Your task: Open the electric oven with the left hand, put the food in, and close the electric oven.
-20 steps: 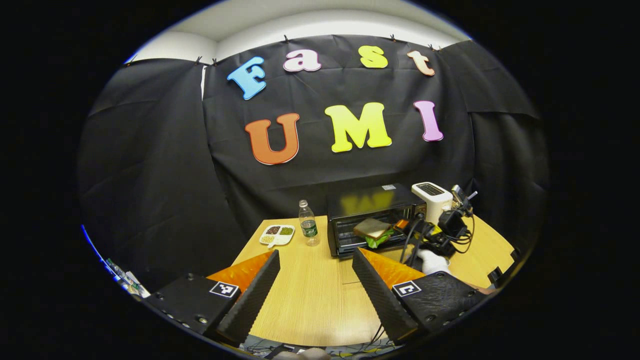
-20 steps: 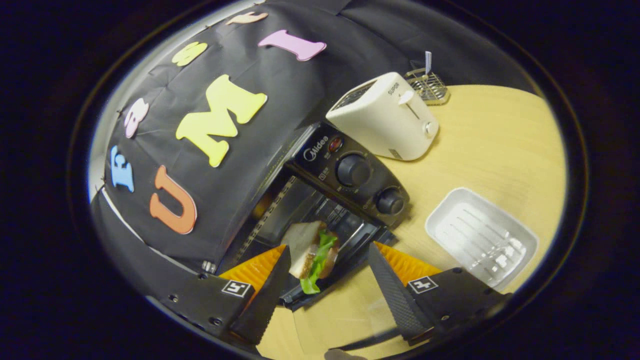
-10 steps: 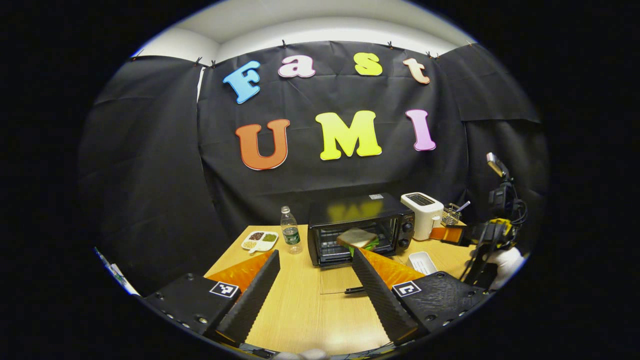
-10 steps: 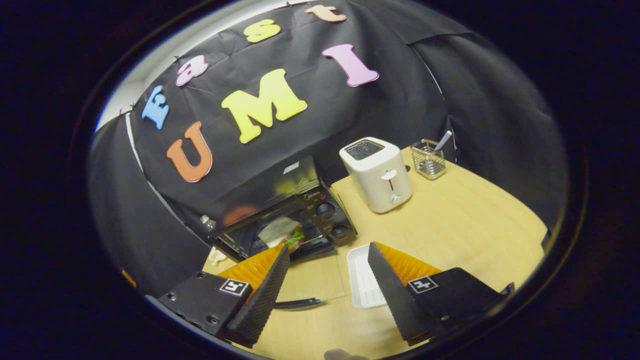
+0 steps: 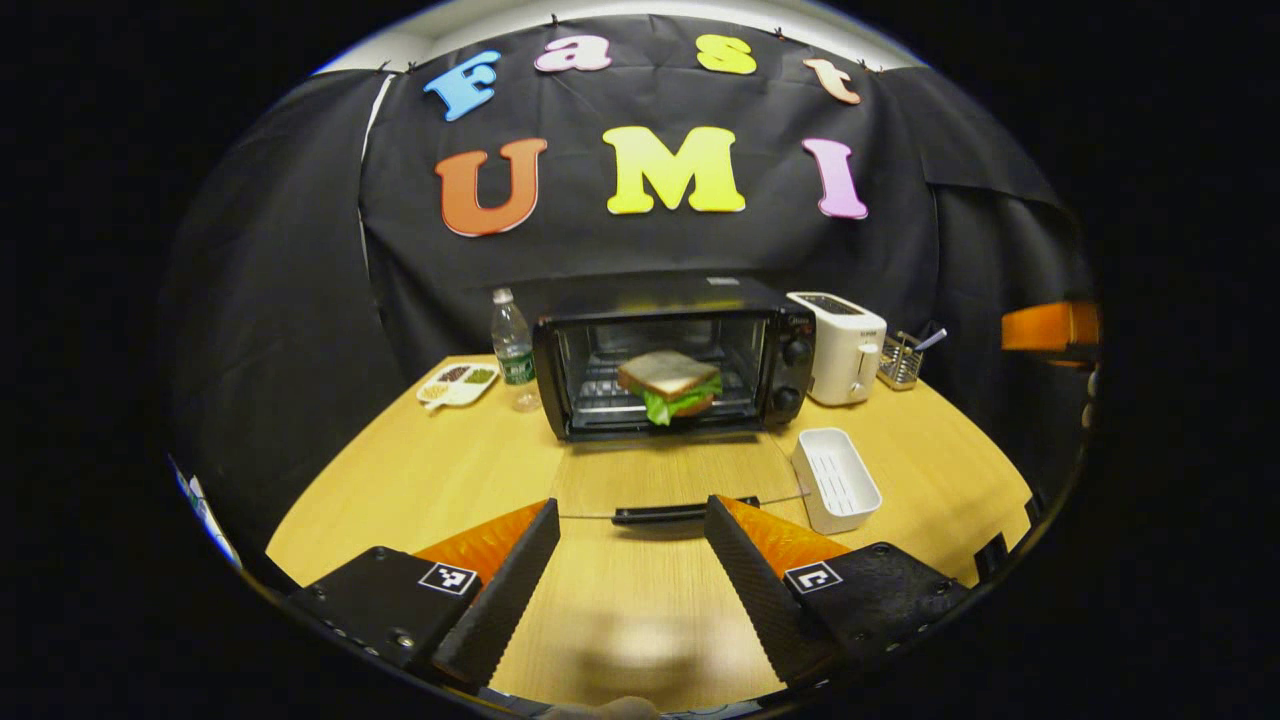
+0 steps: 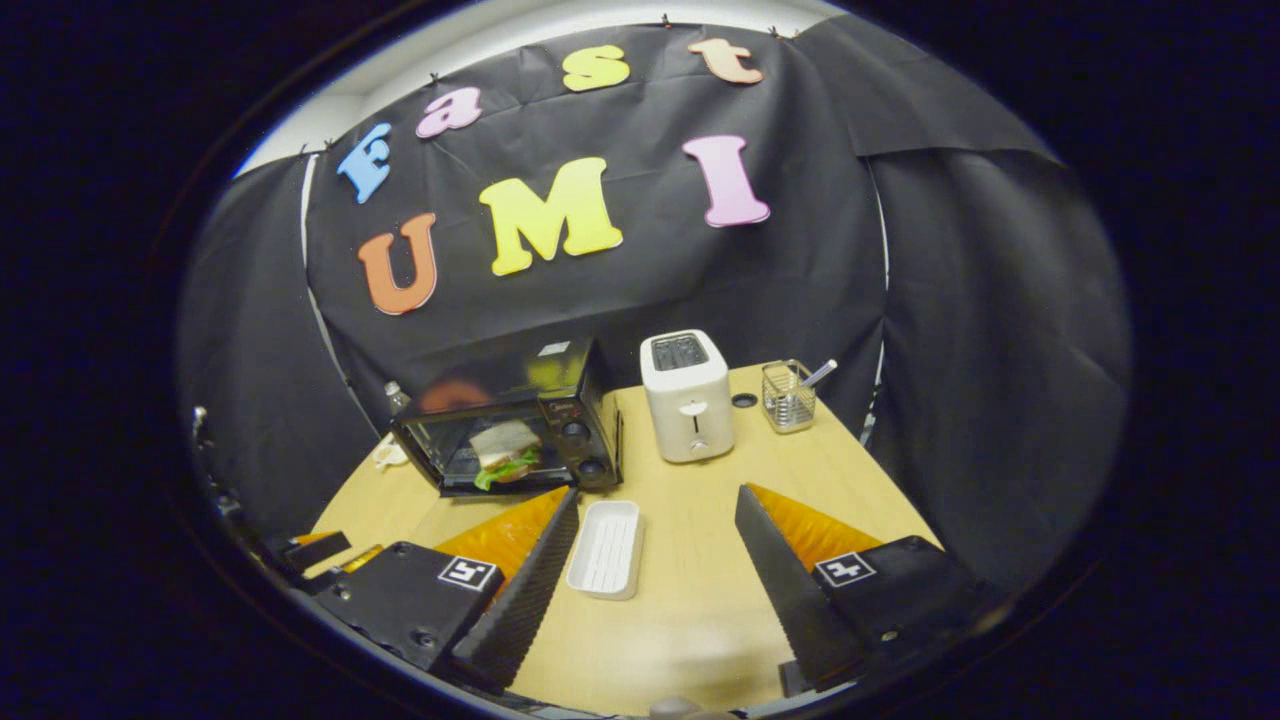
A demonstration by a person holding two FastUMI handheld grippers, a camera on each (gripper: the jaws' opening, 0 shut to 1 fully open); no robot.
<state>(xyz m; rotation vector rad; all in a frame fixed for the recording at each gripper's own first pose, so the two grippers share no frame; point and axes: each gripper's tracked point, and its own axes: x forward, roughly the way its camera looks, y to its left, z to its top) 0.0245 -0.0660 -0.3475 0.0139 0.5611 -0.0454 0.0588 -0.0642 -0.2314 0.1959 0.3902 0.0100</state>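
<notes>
A sandwich of white bread and green lettuce [image 5: 668, 384] lay on the rack inside the black electric oven [image 5: 672, 358], whose glass door [image 5: 680, 478] hung fully open. Well short of that oven, the left gripper [image 5: 630, 560] and right gripper [image 6: 655, 560] hovered wide apart, empty. An empty white rectangular tray [image 5: 835, 479] sat just right of the oven door.
</notes>
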